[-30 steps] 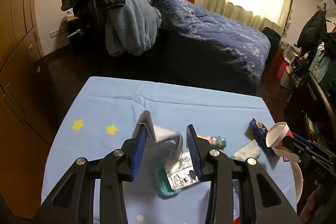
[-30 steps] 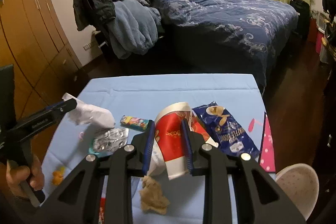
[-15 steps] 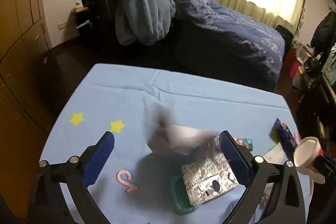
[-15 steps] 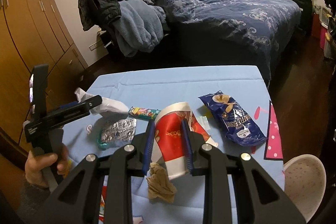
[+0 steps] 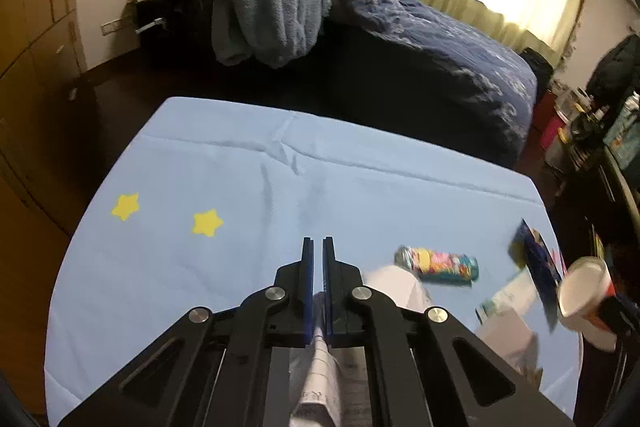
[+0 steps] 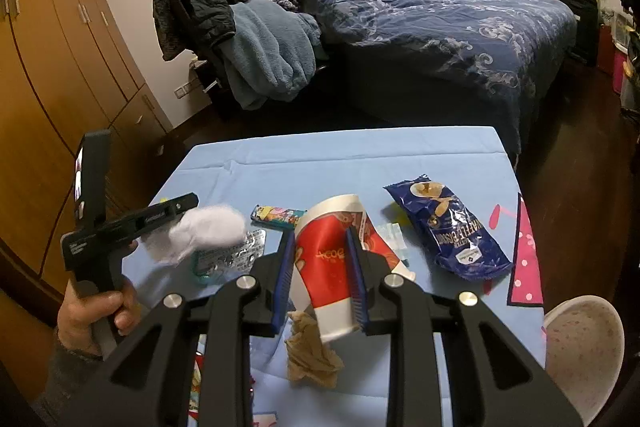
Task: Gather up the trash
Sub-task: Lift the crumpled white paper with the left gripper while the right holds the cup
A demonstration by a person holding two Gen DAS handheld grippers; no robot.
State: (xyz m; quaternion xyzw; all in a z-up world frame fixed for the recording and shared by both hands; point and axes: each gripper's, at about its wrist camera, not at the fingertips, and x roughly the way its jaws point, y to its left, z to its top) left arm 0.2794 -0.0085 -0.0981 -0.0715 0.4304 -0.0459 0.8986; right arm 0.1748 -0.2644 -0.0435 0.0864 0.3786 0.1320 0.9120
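Note:
My left gripper [image 5: 316, 247] is shut on a white crumpled paper [image 5: 320, 359], pinched low between the blue pads; the paper also shows in the right wrist view [image 6: 208, 233], held above the table. My right gripper [image 6: 320, 239] is shut on a red and white paper cup [image 6: 330, 263], also seen from the left wrist [image 5: 586, 291]. On the light blue table lie a colourful candy tube [image 5: 438, 264], a silver blister pack [image 6: 230, 257], a blue biscuit bag [image 6: 452, 231] and a brown crumpled tissue [image 6: 312, 355].
A white bin [image 6: 580, 347] stands past the table's right edge. A pink dotted sheet [image 6: 526, 263] lies at the table's right side. A bed [image 6: 440, 27] and a chair heaped with clothes [image 6: 248, 47] stand beyond the table. Wooden wardrobes [image 6: 52, 67] line the left.
My left gripper opened wide over the white paper, then shut on it and lifted it. My right gripper kept its hold on the cup and drew back a little.

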